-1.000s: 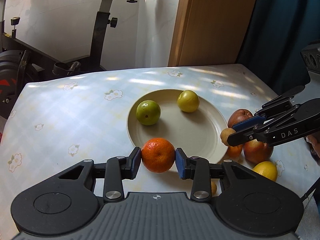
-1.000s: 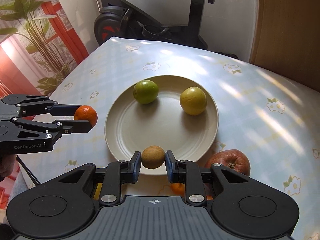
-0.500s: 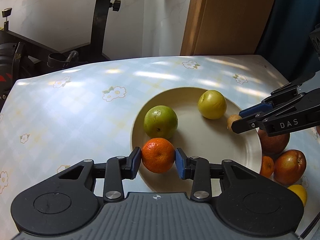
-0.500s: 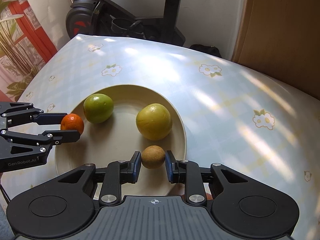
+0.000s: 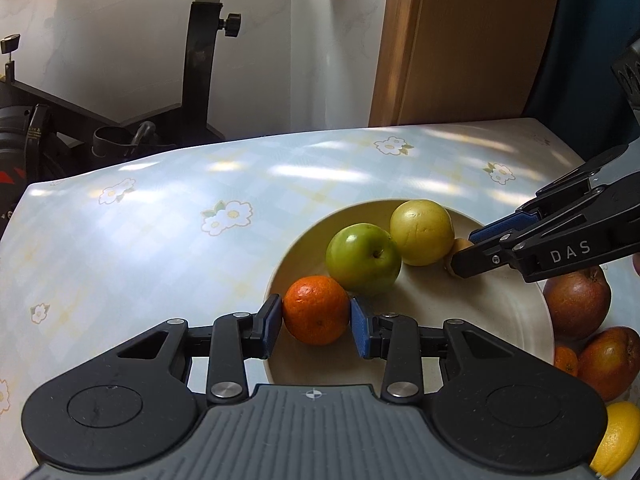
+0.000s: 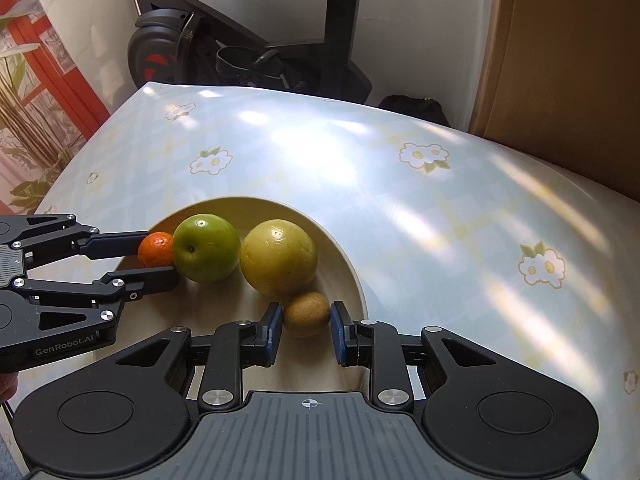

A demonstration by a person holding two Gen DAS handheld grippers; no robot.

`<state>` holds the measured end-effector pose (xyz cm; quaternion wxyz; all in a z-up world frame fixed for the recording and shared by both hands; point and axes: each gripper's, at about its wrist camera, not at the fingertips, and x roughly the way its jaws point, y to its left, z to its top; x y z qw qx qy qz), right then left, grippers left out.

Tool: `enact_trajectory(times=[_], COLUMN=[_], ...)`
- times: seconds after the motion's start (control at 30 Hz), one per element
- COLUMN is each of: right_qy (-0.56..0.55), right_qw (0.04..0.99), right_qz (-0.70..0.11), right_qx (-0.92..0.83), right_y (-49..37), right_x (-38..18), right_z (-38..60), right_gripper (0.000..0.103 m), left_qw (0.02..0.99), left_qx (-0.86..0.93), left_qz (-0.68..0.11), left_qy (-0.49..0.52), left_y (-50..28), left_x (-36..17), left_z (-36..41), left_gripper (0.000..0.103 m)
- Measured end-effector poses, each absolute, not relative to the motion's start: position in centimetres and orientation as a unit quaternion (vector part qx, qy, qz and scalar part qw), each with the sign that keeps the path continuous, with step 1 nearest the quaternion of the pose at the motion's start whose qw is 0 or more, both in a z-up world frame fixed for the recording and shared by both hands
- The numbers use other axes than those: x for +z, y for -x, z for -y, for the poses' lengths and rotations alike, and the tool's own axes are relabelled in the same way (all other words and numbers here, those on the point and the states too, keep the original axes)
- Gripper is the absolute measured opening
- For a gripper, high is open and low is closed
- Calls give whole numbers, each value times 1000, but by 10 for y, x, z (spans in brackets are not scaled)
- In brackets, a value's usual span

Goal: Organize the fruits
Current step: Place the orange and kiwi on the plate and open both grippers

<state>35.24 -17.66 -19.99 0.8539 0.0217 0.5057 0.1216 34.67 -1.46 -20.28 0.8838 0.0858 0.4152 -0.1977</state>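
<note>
Four fruits over the plate [image 5: 516, 322], listed left to right. Tangerine [image 5: 316, 309]: clamped in the left gripper [image 5: 316, 326], just above the near rim. Green apple [image 5: 363, 258]: resting in the dish. Yellow fruit [image 5: 422, 232]: resting beside it. Small brown fruit [image 6: 307, 314]: pinched in the right gripper [image 6: 307, 330], not yet released. Outstanding, on the table [image 5: 160, 216] right of the plate: two red apples [image 5: 578, 304], a small orange [image 5: 565, 360], a lemon [image 5: 618, 436].

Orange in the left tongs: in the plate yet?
Over the plate, still gripped: blue pads press both sides of the orange. Contact underneath: cannot tell.
</note>
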Motion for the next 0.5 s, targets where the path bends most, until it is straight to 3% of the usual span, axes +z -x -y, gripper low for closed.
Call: enact_trajectory(times=[0.5], right_qy=[-6], right_qw=[858], right_qz=[-503], right_qx=[108], right_y=[-356], right_x=[-201], right_z=[175], right_gripper=[25], left_qw=[883], left_qx=[-202], left_qz=[-413], left_qy=[-96], left_y=[-344], left_x=[-202], left_z=[15], left_gripper=[40])
